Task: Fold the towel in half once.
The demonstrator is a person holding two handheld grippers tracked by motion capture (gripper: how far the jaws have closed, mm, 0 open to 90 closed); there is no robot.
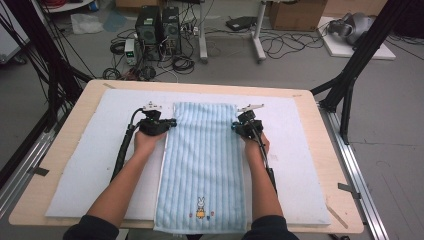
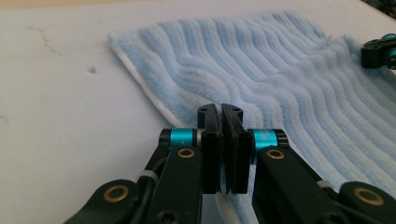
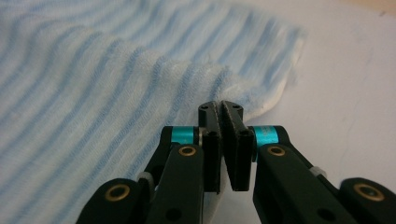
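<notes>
Blue striped towel (image 1: 202, 165) lies flat, lengthwise, centre of the high view, on a white foam mat (image 1: 90, 165) over a wooden table (image 1: 60, 150). Left gripper (image 1: 171, 123) sits at the towel's left edge, upper part; right gripper (image 1: 235, 127) at its right edge, same level, so the towel's between the two.

Left gripper view: jaws together, clamped on the towel's white-trimmed edge, lower centre of frame; other gripper's tip peeks in at far right.

Right gripper view: jaws together, pinching the towel edge, w/ fabric bunched into a raised fold just above them.

High view adds a bunny motif (image 1: 201, 207) near the towel's bottom end, plus the person's forearms.
</notes>
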